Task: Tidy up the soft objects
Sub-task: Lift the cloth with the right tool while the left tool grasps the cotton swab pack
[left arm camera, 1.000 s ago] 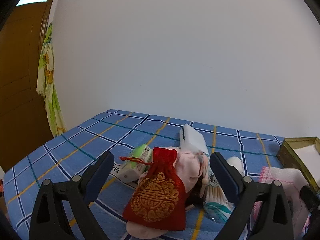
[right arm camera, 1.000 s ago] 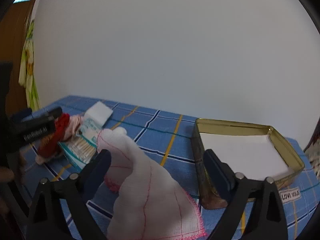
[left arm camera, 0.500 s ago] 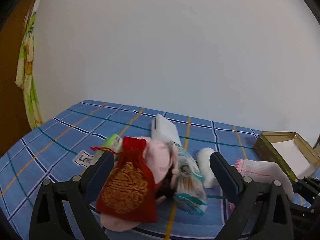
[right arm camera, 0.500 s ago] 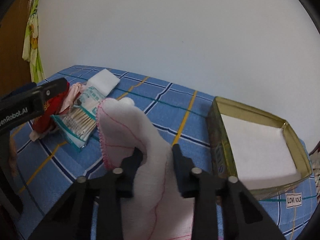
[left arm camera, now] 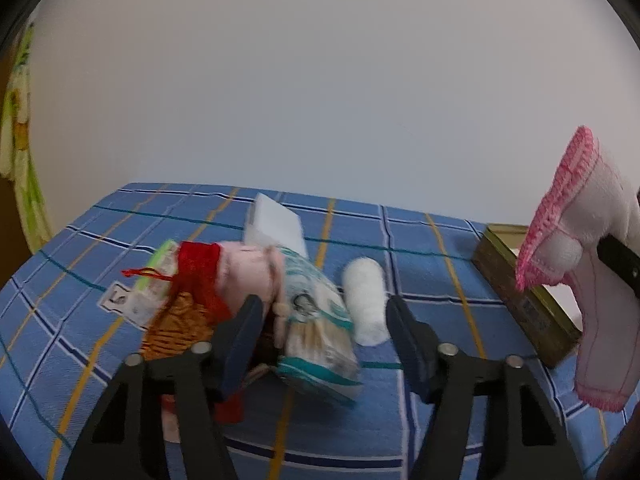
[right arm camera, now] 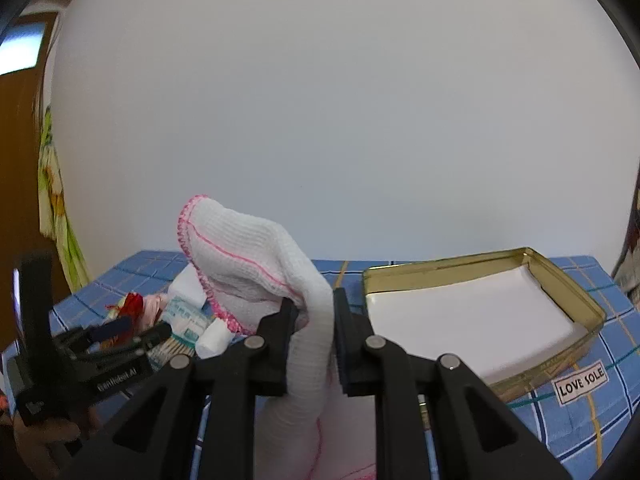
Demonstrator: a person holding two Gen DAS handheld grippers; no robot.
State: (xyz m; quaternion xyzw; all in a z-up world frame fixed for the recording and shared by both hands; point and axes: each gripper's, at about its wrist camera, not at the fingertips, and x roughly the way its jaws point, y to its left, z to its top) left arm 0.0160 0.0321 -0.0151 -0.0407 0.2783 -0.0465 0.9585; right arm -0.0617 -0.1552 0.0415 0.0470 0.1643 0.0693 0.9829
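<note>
A white cloth (right arm camera: pixel 256 264) edged in pink, a red-and-gold pouch (left arm camera: pixel 188 300), a blue plaid bedsheet (left arm camera: pixel 420 248), a gold tin (right arm camera: pixel 480 264).

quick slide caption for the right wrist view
Right claw closing on a pink-stitched white cloth, lifted beside the open gold tin.

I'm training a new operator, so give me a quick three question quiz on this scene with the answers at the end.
1. True or false: the right gripper pinches the white cloth.
2. What lies between the left gripper fingers: A the cotton swab pack, B the gold tin?
3. What colour is the cloth's stitched edge?

Key: 1 true. 2 A; the jaws are closing. 3 pink.
</note>
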